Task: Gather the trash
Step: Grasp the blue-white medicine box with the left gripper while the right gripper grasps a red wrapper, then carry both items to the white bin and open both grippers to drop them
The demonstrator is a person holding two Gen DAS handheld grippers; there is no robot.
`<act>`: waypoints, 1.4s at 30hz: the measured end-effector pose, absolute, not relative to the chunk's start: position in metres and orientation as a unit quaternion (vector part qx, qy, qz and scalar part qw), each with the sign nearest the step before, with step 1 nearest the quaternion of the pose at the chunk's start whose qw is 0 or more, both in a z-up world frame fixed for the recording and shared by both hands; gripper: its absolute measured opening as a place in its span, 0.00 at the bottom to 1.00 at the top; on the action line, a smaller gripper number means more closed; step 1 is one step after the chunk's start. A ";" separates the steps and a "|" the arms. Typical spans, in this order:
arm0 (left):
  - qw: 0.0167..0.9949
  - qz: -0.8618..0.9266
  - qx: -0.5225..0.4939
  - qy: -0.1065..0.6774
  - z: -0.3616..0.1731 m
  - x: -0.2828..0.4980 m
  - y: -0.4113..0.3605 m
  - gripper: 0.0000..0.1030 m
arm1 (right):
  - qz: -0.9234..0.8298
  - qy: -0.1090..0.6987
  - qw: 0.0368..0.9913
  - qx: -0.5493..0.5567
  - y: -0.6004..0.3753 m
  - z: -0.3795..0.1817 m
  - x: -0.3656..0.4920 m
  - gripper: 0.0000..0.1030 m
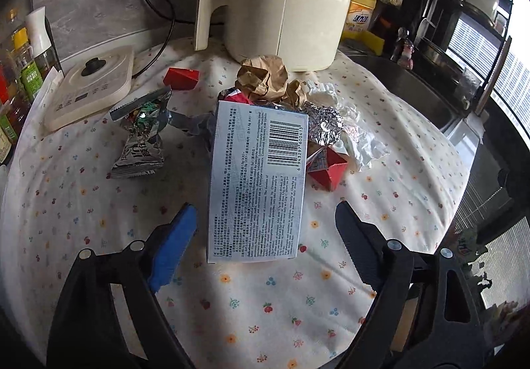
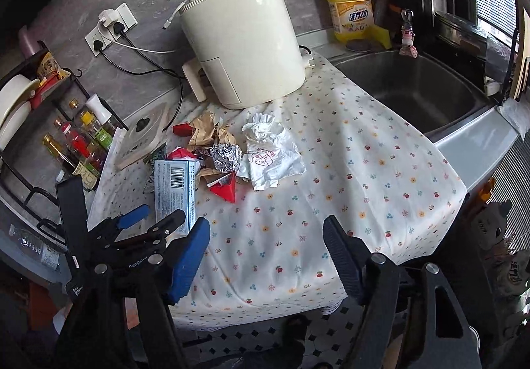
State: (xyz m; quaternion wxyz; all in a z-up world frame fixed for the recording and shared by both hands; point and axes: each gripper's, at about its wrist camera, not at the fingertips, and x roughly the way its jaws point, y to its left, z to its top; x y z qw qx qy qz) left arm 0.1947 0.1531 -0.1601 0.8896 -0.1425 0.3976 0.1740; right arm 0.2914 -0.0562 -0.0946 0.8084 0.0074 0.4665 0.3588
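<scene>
1. Trash sits heaped mid-frame on the flowered cloth [image 1: 251,309] over the counter: a pale blue box [image 1: 256,183] with its barcode up, crumpled brown paper [image 1: 261,79] just beyond it, a foil ball [image 1: 323,125] to its right, and a white wrapper [image 2: 270,153] beside that.
2. Left tongs [image 1: 265,233] are spread wide, blue pad left and black pad right of the box's near end, neither pad touching it, nothing gripped.
3. Right tongs [image 2: 266,249] hang lower in the frame of their own view, jaws well apart over bare cloth, empty.
4. From the right wrist view, the left tongs show at lower left, straddling that same box.
5. A silver snack packet [image 1: 142,133] lies left of the box, apart from it; red cartons [image 1: 326,170] lie at its right edge.
6. Behind the pile, upper centre, stands a cream appliance [image 1: 281,1]; a yellow detergent bottle [image 2: 351,7] and the sink [image 2: 414,87] sit upper right.
</scene>
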 end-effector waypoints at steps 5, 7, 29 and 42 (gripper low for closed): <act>0.882 0.157 -0.153 0.418 -0.174 0.208 0.170 0.65 | 0.370 0.478 0.797 0.001 -0.020 -0.108 0.302 0.67; 0.890 0.150 -0.154 0.403 -0.168 0.204 0.174 0.64 | 0.377 0.483 0.790 -0.001 -0.004 -0.116 0.304 0.66; 0.903 0.193 -0.207 0.322 -0.127 0.129 0.237 0.64 | 0.403 0.524 0.750 -0.030 0.086 -0.180 0.324 0.27; 0.924 0.105 -0.198 0.309 -0.120 0.187 0.191 0.64 | 0.380 0.506 0.774 -0.012 0.020 -0.145 0.311 0.27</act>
